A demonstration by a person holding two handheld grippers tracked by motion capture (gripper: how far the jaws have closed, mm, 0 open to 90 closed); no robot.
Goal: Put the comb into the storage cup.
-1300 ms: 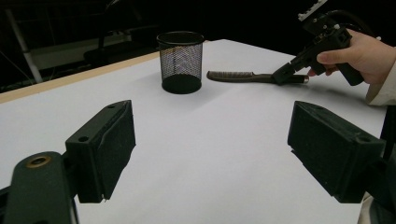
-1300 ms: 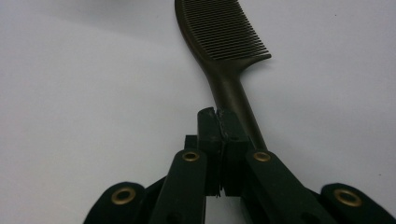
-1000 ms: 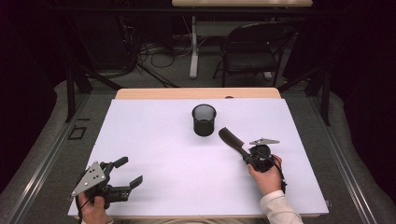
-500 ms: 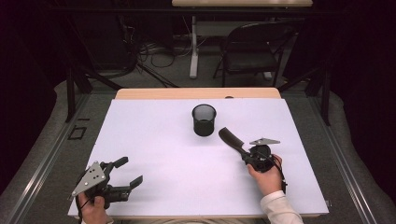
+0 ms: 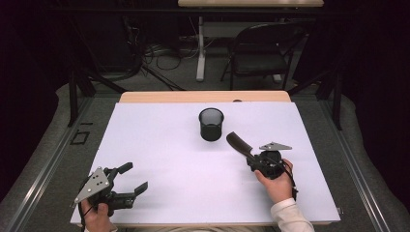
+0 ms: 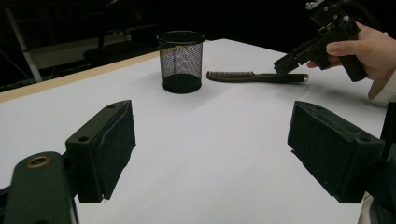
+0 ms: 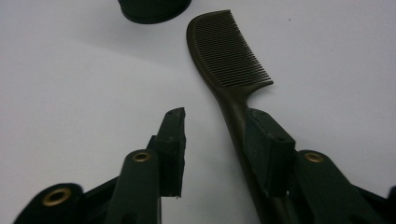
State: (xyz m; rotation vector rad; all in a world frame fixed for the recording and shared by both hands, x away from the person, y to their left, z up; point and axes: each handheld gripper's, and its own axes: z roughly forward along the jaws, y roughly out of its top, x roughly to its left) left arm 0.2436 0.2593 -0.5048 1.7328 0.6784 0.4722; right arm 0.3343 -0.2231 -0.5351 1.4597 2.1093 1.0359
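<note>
We see the comb [image 7: 233, 65] lying flat on the white surface [image 5: 159, 140] between the jaws of the right gripper [image 7: 212, 149]: its handle runs back along the inner face of one jaw, while the other jaw stands clear of it with bare surface showing in the gap, and its toothed head lies out beyond the jaw tips. Those jaws have just been opening, so the comb sits between them but is not clamped. Just past the comb's head stands the black mesh cup [image 5: 211, 124], upright and close to the tip of the comb, though not touching it as far as we can tell; through its mesh in the left gripper view we make out nothing inside it. The left gripper [image 5: 129, 178] sits well back from the cup near the close edge of the surface, its jaws spread wide with nothing between them. Ahead of these jaws a broad stretch of bare white surface runs up to the cup and the comb, and more open room lies to either side of the cup as far as the surface's far wooden edge [image 5: 203, 96].
</note>
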